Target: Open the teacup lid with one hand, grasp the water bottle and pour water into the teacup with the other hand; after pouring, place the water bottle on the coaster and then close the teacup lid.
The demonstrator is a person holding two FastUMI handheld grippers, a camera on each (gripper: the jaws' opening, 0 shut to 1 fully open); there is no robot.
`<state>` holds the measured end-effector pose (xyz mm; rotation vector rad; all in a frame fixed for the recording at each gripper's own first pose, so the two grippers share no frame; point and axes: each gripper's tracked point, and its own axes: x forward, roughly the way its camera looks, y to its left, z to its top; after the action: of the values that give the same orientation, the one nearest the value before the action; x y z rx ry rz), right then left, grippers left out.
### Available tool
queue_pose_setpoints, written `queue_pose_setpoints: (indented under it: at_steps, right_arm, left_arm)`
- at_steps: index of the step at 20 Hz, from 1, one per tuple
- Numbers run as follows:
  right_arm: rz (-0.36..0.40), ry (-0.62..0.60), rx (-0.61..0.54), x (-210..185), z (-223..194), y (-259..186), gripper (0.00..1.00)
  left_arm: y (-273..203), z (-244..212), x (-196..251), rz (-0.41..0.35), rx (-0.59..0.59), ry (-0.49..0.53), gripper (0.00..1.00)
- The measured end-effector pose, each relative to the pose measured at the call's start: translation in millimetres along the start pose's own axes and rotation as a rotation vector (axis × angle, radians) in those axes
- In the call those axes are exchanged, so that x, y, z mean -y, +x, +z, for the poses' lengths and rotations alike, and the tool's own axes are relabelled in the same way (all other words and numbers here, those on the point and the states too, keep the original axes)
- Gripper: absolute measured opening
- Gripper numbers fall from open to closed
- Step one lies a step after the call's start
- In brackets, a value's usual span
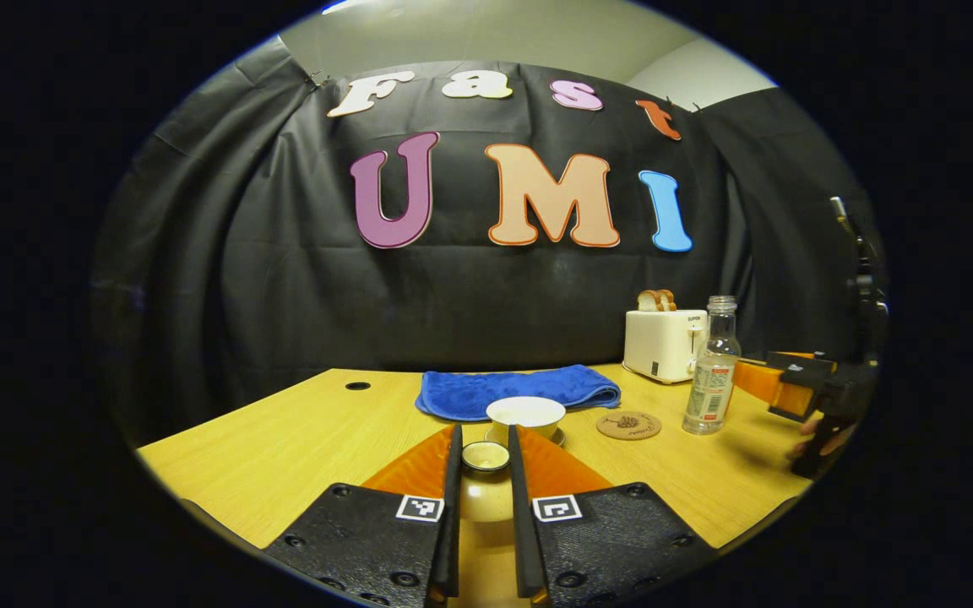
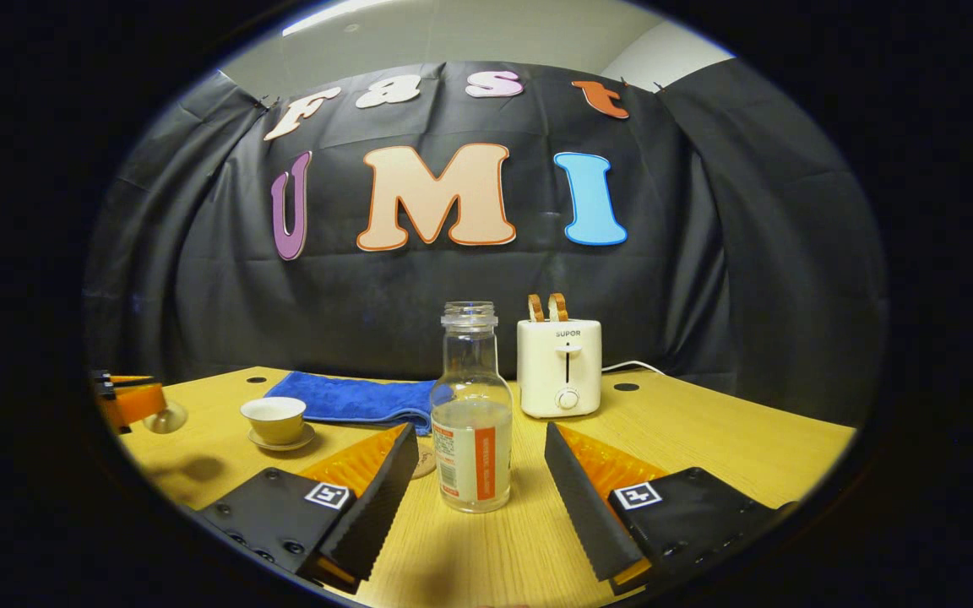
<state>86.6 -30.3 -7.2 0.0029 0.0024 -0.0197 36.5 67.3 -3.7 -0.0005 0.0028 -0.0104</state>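
1. In the left gripper view, we see the left gripper at bottom centre, its jaws drawn close and pinching the teacup lid by its knob, so the lid's underside faces the camera.
2. Just above the lid in that view stands the teacup on its saucer, uncovered, near frame centre on the wooden desk.
3. Behind the cup we note a folded blue towel; right of the cup lies the round coaster, bare.
4. Right of the coaster stands the water bottle, upright on the desk, uncapped, with a little water in the lower part.
5. Behind the bottle is a white toaster holding 2 slices of bread.
6. At the right edge of the left gripper view we see the other gripper with a hand on it, near the bottle but apart from it.
7. In the right gripper view, the right gripper has its jaws spread wide on either side of the bottle at lower centre; neither finger touches it.
8. In that view the teacup sits at mid left, the towel behind it, the toaster right of centre.
9. At the far left edge of that view we see the left gripper holding the lid clear of the cup.
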Motion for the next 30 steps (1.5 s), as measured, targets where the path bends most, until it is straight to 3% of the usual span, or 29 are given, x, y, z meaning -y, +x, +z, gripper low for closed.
queue_pose_setpoints:
  at_steps: [4, 12, 15, 21, 26, 30]
  right_arm:
    - [-0.004, -0.001, -0.006, -2, -2, 23, 0.94]
    - [-0.006, 0.002, -0.059, -7, -12, 64, 0.97]
    - [-0.025, -0.009, -0.036, -6, -7, 64, 0.83]
    - [-0.018, -0.022, -0.044, -8, -9, 68, 0.77]
    - [0.017, -0.22, -0.034, -25, -6, 70, 0.77]
    - [0.04, -0.487, -0.051, -55, -7, 76, 0.77]
  left_arm:
    - [-19, 0, 19, -0.123, 0.001, 0.0, 0.23]
    - [-20, 0, 15, -0.112, 0.003, -0.002, 0.23]
    - [-21, -1, 16, -0.115, 0.0, -0.001, 0.23]
    - [-19, -1, 19, -0.135, 0.004, -0.002, 0.23]
    - [-16, 0, 15, -0.137, 0.004, -0.001, 0.23]
    - [-15, -3, 8, -0.12, 0.002, -0.001, 0.23]
